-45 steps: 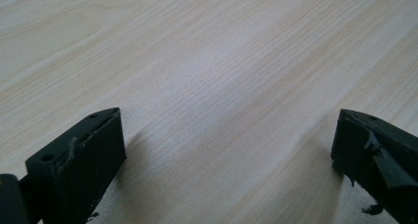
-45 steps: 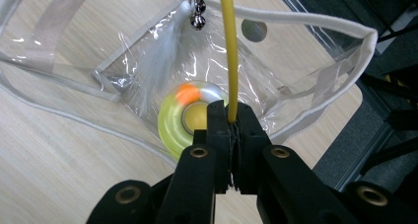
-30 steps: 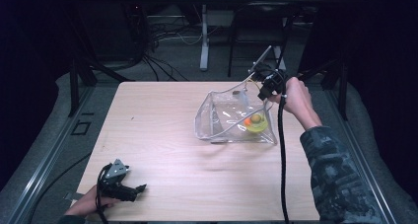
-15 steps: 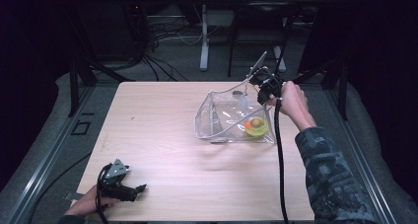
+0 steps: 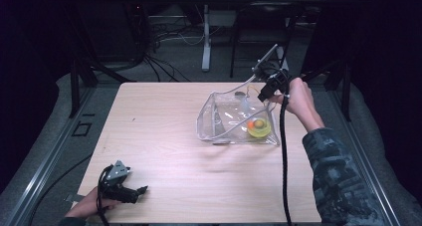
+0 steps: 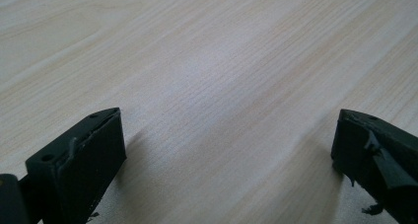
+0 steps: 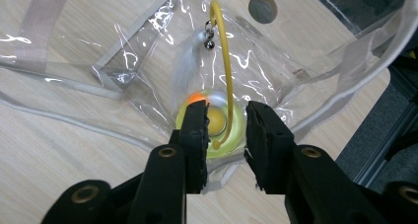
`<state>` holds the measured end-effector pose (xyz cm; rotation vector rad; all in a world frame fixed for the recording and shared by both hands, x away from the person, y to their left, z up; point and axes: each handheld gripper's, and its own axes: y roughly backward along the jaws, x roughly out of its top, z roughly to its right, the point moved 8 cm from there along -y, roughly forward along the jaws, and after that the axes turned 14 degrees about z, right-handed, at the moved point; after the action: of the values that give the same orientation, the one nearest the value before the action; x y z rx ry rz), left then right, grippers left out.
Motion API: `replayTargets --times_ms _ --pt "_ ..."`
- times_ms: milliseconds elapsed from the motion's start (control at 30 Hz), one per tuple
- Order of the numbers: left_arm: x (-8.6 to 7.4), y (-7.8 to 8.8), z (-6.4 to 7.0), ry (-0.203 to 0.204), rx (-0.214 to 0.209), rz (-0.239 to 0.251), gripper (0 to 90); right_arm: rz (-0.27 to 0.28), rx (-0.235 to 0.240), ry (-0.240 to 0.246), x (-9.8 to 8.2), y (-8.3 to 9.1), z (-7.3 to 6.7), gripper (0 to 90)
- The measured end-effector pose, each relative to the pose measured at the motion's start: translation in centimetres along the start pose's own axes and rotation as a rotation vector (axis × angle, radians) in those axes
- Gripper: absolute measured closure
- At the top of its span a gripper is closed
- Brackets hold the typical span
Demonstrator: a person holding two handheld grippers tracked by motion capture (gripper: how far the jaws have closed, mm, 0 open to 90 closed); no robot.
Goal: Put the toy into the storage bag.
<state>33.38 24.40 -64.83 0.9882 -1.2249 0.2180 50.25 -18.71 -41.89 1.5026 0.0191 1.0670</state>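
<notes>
Clear-plastic pouch (image 5: 234, 119) is judged limp and slippery; right gripper (image 7: 226, 118) is poised slightly parted, ungrasping; left gripper (image 6: 226, 150) released.

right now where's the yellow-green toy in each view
High view: yellow-green toy sits inside the clear bag, right of table centre.
Left gripper view: not in it.
Right gripper view: toy at centre, beyond the right tongs.
Shared landmark: the clear bag.
</notes>
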Motion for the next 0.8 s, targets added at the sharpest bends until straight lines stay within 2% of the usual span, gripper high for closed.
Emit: replayTargets --times_ms 67,167,200,233,267,300,333,367,433,467,533,567,733,767,800 --pt "0.0 0.0 0.0 0.000 0.000 0.000 0.0 0.005 0.002 -0.001 0.1 0.3 0.0 67.8" --pt "0.0 0.0 0.0 0.000 0.000 0.000 0.0 0.025 0.011 -0.005 0.4 1.4 0.2 59.8" --pt "0.0 0.0 0.0 0.000 0.000 0.000 0.0 0.025 0.011 -0.005 0.4 1.4 0.2 59.8" --pt "0.0 0.0 0.0 0.000 0.000 0.003 0.0 0.038 0.013 -0.011 0.5 2.0 0.3 54.5" --pt "0.0 0.0 0.0 0.000 0.000 0.003 0.0 0.038 0.013 -0.011 0.5 2.0 0.3 54.5" --pt "0.0 0.0 0.0 0.001 0.000 0.003 0.0 0.046 0.012 -0.019 0.5 2.4 0.4 48.6" --pt "0.0 0.0 0.0 0.001 0.000 0.003 0.0 0.046 0.012 -0.019 0.5 2.4 0.4 48.6" --pt "0.0 0.0 0.0 0.000 0.000 0.002 0.0 0.058 0.006 -0.027 0.5 2.7 0.5 41.3" --pt "0.0 0.0 0.0 0.000 0.000 0.003 0.0 0.068 0.006 -0.031 0.5 3.1 0.6 33.1" --pt "0.0 0.0 0.0 0.000 0.000 0.003 0.0 0.068 0.006 -0.031 0.5 3.1 0.6 33.1" --pt "0.0 0.0 0.0 0.001 0.000 0.002 0.0 0.085 0.005 -0.048 0.4 3.7 0.8 22.4" --pt "0.0 0.0 0.0 0.001 0.000 0.002 0.0 0.085 0.005 -0.048 0.4 3.7 0.8 22.4" --pt "0.0 0.0 0.0 0.000 0.000 0.003 0.0 0.114 -0.017 -0.075 -0.1 4.6 1.2 10.7" --pt "0.0 0.0 0.0 0.000 0.000 0.003 0.0 0.122 -0.029 -0.076 -0.3 4.9 1.5 5.1" --pt "0.0 0.0 0.0 0.000 0.000 0.003 0.0 0.122 -0.029 -0.076 -0.3 4.9 1.5 5.1"
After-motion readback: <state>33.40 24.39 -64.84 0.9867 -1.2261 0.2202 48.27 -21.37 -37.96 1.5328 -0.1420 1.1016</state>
